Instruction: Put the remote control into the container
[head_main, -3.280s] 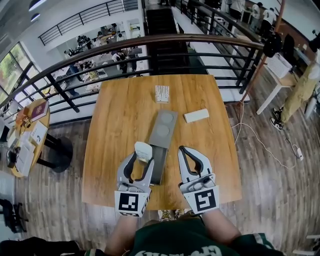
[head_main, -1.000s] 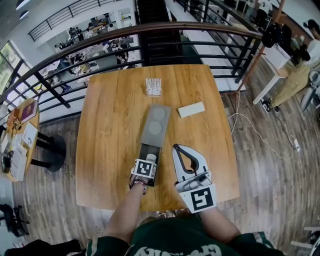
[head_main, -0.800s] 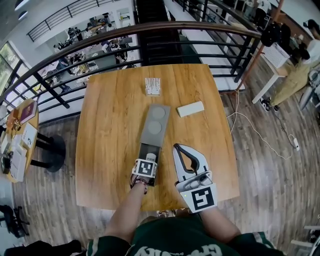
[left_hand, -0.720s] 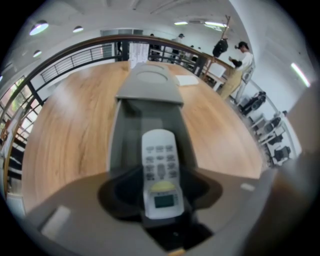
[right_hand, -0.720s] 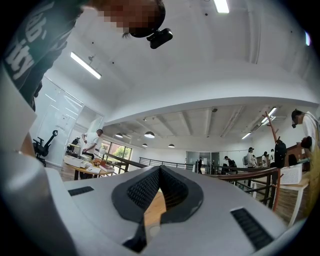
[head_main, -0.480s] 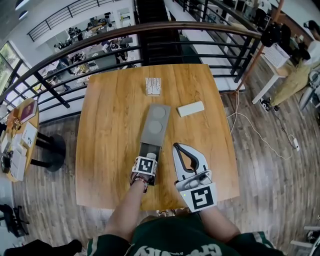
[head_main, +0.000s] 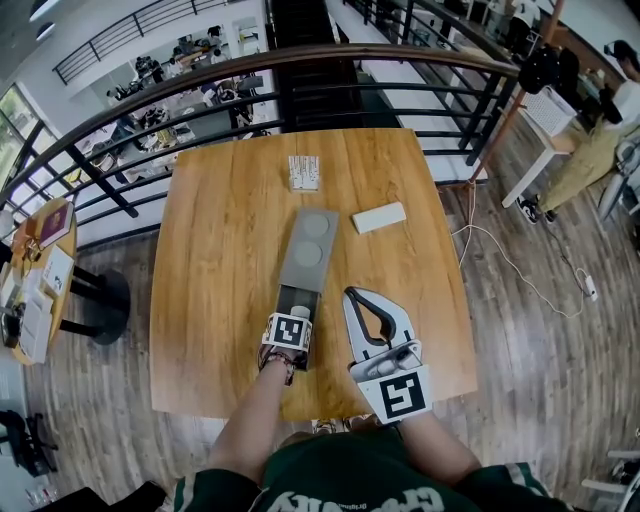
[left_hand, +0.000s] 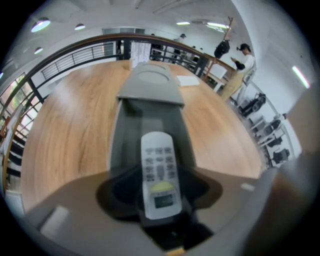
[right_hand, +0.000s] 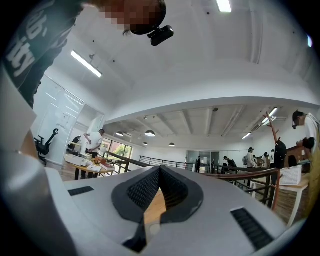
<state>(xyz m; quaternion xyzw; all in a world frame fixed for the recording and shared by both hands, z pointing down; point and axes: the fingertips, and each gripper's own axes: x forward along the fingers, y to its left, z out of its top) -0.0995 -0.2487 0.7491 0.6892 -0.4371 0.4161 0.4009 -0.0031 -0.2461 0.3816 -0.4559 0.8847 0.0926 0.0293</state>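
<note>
The white remote control (left_hand: 158, 162) is clamped at its display end between the pads of my left gripper (left_hand: 160, 197), which is shut on it. Its button end points into the open trough of the long grey container (left_hand: 126, 135). I cannot tell whether it touches the bottom. The container's lid (left_hand: 150, 86), with round dimples, is slid toward the far end. In the head view my left gripper (head_main: 291, 322) stands steeply over the container's open near end (head_main: 287, 297), and only the remote's tip (head_main: 299, 312) shows. My right gripper (head_main: 352, 294) rests beside the container, shut and holding nothing.
A white block (head_main: 379, 217) lies right of the lid and a small printed white box (head_main: 303, 172) lies beyond the container. The wooden table (head_main: 215, 250) ends close behind my grippers. A black railing (head_main: 300, 95) runs past its far edge.
Three seconds ago my left gripper lay flat with the remote over the container; since then it has tipped steeply down into the open end. Over the last second it barely shifted. The right gripper has stayed put.
</note>
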